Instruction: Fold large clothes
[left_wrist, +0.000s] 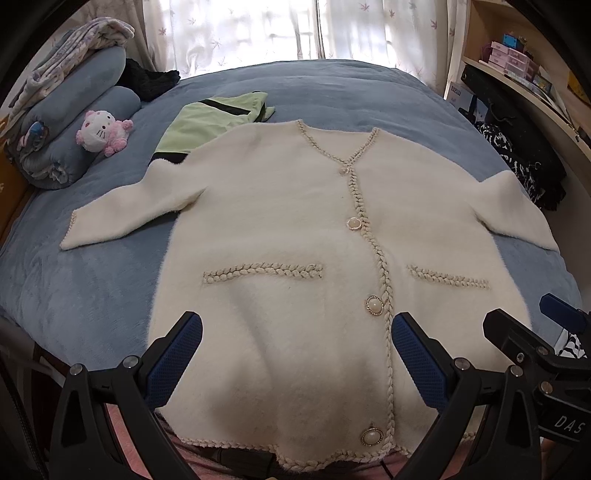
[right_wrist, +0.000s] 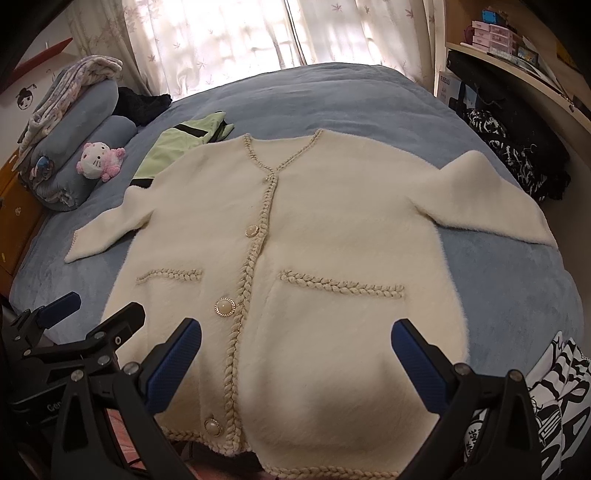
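Note:
A cream fluffy cardigan (left_wrist: 280, 221) with braided trim and pearl buttons lies flat, front up, sleeves spread, on the blue bed (left_wrist: 332, 92). It also shows in the right wrist view (right_wrist: 332, 229). My left gripper (left_wrist: 297, 325) is open and empty above the cardigan's lower left half. My right gripper (right_wrist: 297, 328) is open and empty above the lower right half, and also shows at the right edge of the left wrist view (left_wrist: 524, 314). The left gripper also shows at the left edge of the right wrist view (right_wrist: 96, 306).
A folded green garment (left_wrist: 207, 125) lies partly under the cardigan's left shoulder. Rolled blue bedding (left_wrist: 74, 122) and a pink plush cat (left_wrist: 103, 131) sit at the far left. Black-and-white clothes (left_wrist: 517, 158) pile at the right edge, below shelves (left_wrist: 517, 62). Another patterned garment (right_wrist: 554, 398) lies near right.

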